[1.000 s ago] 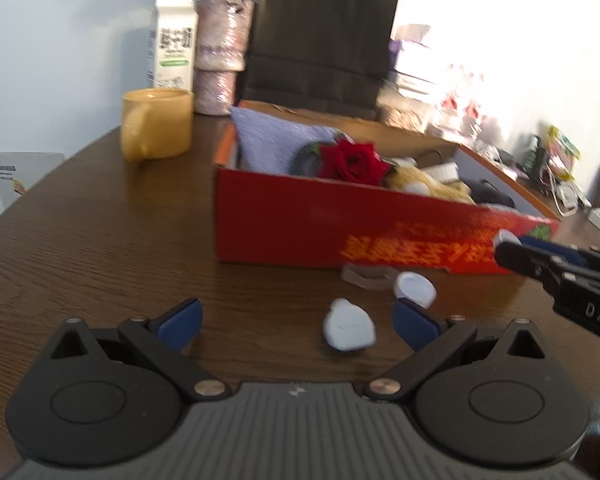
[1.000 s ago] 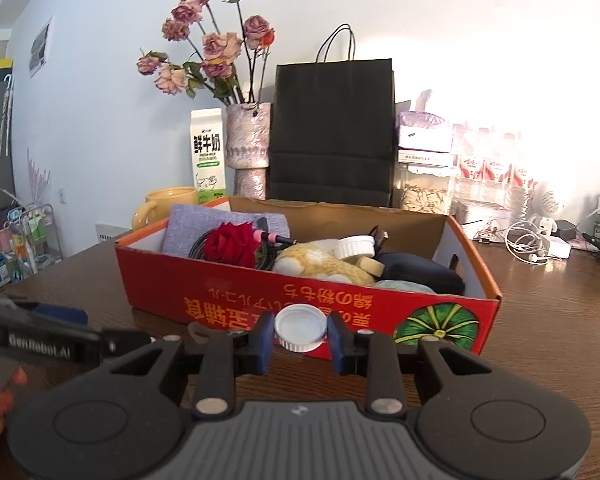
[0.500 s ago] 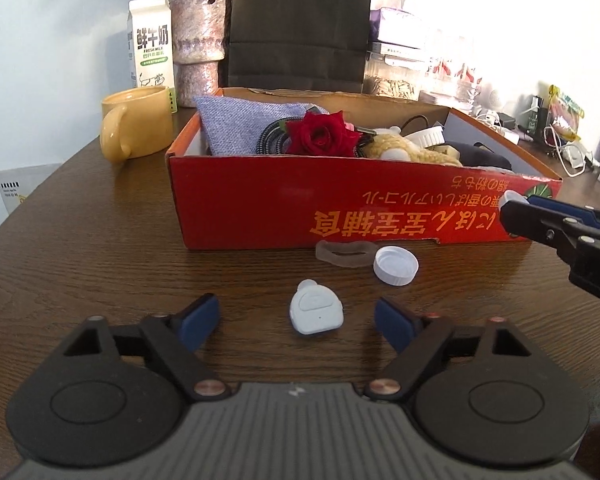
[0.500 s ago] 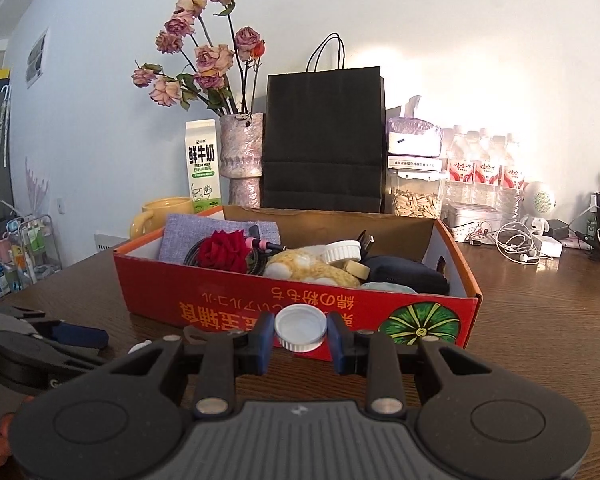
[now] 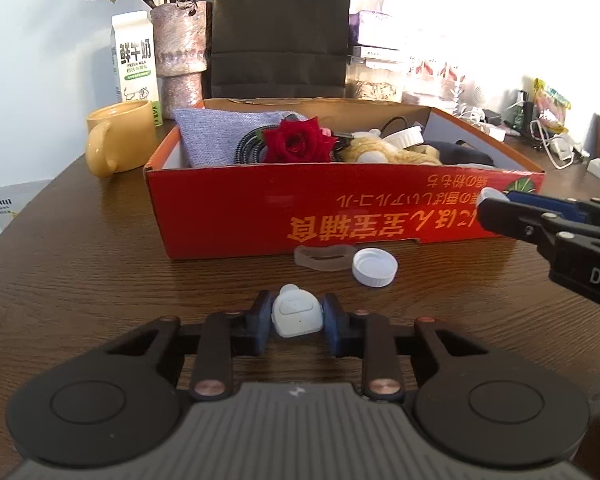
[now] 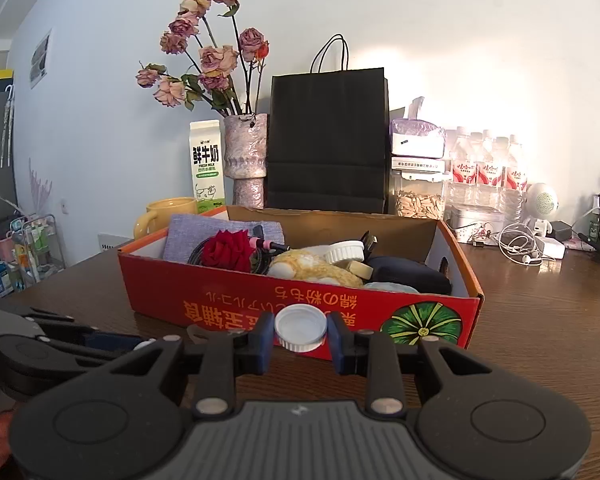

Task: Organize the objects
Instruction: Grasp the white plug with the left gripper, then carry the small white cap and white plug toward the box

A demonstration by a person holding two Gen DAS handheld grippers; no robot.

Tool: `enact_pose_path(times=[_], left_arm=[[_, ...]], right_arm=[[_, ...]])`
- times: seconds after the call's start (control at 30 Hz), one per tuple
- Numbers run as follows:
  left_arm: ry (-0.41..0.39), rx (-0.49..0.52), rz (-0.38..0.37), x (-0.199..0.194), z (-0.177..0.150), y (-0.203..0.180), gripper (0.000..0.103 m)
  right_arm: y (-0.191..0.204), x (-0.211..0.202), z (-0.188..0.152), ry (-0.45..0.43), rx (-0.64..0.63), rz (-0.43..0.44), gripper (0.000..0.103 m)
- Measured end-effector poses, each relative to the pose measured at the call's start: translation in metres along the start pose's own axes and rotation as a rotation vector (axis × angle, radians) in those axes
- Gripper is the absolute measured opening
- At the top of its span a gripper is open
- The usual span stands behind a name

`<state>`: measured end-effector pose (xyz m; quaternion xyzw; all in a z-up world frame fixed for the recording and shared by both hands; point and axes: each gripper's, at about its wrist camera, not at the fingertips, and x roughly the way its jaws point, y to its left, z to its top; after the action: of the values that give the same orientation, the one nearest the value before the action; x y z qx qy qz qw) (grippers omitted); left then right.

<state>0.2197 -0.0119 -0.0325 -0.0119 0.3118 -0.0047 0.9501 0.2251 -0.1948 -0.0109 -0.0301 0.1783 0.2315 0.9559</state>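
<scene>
My left gripper (image 5: 296, 318) is shut on a small white plastic case (image 5: 297, 317) just above the wooden table. My right gripper (image 6: 300, 330) is shut on a white bottle cap (image 6: 300, 327) and holds it in front of the red cardboard box (image 6: 220, 300). The box (image 5: 260, 216) holds a grey cloth, a red rose (image 5: 298, 146), cables, a plush toy and a white lid. In the left wrist view the right gripper (image 5: 488, 204) reaches in from the right, near the box's front wall. A second white cap (image 5: 374, 267) and a clear ring (image 5: 324, 258) lie on the table by the box.
A yellow mug (image 5: 118, 138), a milk carton (image 5: 136, 60), a vase of dried flowers (image 6: 246, 156) and a black paper bag (image 6: 328, 140) stand behind the box. Water bottles, jars and cables (image 6: 520, 248) crowd the back right.
My left gripper has moved forward and closed on the small white case, which lay between its open fingers before. The right gripper keeps hold of its cap, little moved.
</scene>
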Motion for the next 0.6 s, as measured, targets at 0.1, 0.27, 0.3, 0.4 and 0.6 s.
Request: enact_pose_path(times=[0.1, 0.27, 0.3, 0.4, 0.6], left_arm=[[-0.003, -0.019, -0.01, -0.001, 0.0, 0.002, 0.028], [-0.008, -0.029, -0.021, -0.002, -0.001, 0.003, 0.028], [-0.009, -0.033, -0.027, -0.002, -0.001, 0.004, 0.028], [-0.021, -0.04, -0.034, -0.005, -0.002, 0.004, 0.028], [-0.08, -0.033, -0.037, -0.014, 0.0, -0.001, 0.028]], right_arm=[[0.0, 0.0, 0.0, 0.0, 0.0, 0.0, 0.027], [0.001, 0.0, 0.0, -0.003, -0.002, -0.001, 0.027], [0.001, 0.0, -0.001, -0.004, -0.003, -0.001, 0.027], [0.002, 0.0, -0.001, -0.004, -0.004, -0.002, 0.027], [0.001, -0.001, 0.0, -0.018, -0.003, -0.003, 0.027]])
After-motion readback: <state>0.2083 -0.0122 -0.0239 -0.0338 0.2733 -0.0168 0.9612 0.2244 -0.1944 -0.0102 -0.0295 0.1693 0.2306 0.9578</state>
